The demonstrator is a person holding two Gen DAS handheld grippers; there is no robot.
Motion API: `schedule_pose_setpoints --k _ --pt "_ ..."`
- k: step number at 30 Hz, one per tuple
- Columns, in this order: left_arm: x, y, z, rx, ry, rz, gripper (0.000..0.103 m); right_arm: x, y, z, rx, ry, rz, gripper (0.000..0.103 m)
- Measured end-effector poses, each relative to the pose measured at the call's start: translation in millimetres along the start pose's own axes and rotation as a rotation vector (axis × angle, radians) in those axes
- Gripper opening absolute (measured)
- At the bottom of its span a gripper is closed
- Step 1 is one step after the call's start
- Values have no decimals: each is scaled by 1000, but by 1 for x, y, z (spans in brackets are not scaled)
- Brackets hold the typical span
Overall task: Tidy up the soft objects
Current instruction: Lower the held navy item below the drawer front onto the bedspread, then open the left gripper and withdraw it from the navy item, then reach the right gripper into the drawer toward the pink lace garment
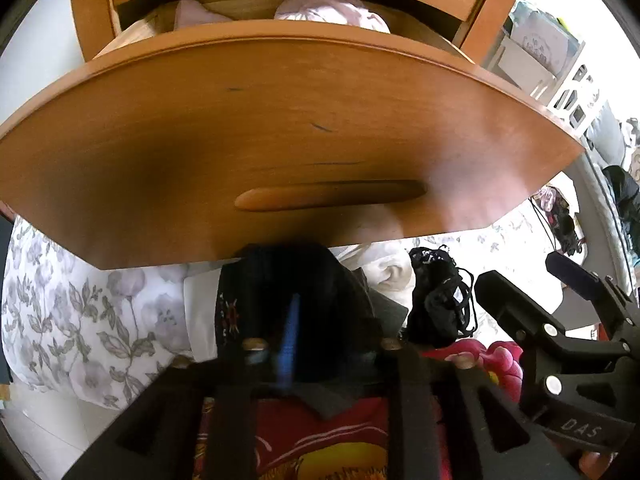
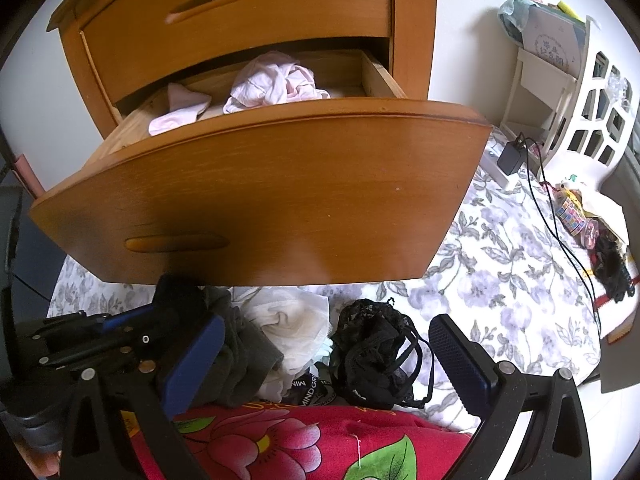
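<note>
Jaws of the right gripper (image 2: 326,360) stand spread wide with nothing in them, hanging over the black lace piece (image 2: 376,356), probably ready for the next pick. To its left, the left gripper (image 1: 304,312) is nosed down into a dark garment (image 2: 240,352); its jaws look partly apart with that cloth between them, though I can't tell whether they grip it. Nearest lies a red flowered cloth (image 2: 280,440), and just beyond it a crumpled white garment (image 2: 292,328) completes the unsorted heap on the floral sheet (image 2: 500,260). Farther back, the wooden drawer (image 2: 260,184) hangs pulled out above the heap, likely left open to receive it. Pink clothes (image 2: 276,80) already lie inside.
</note>
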State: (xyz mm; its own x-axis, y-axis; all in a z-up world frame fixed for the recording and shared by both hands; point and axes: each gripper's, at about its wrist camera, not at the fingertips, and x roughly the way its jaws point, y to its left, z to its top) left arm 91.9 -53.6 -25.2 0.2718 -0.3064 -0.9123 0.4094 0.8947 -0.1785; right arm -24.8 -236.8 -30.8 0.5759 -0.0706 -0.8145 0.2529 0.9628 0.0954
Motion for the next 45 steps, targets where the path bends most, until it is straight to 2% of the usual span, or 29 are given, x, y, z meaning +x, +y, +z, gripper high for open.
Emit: schedule_pose_setpoints --k 5,11,13,15,17,20,24,30,36,39,45 --pt "-13 6 -3 -15 -28 -8 52 0 -1 0 6 1 6 103" --pt "-40 20 -6 -43 -110 36 56 0 -1 -1 5 1 6 103" --pt "-52 25 -6 -49 -160 73 62 0 -1 -1 5 1 6 103" --pt "-64 30 -5 -51 -219 131 78 0 -1 -1 3 1 4 103" --pt "-73 34 -5 -53 -267 195 85 0 -1 -1 0 1 0 103" --pt "-80 43 -6 -64 -323 256 87 1 0 -1 -2 2 -2 103" --pt "-82 53 -10 -78 -360 300 98 1 0 -1 -2 2 -3 103" --pt "-88 56 -13 -101 -408 309 101 0 0 -1 -3 0 -2 103" --pt "-100 58 -19 -118 -488 245 102 -1 1 -1 -8 -3 -3 103" --pt "-106 59 -20 -117 -517 235 102 -1 0 -1 -7 -3 1 103" --pt "-102 58 -21 -115 -520 247 102 -1 0 0 -9 -1 1 103"
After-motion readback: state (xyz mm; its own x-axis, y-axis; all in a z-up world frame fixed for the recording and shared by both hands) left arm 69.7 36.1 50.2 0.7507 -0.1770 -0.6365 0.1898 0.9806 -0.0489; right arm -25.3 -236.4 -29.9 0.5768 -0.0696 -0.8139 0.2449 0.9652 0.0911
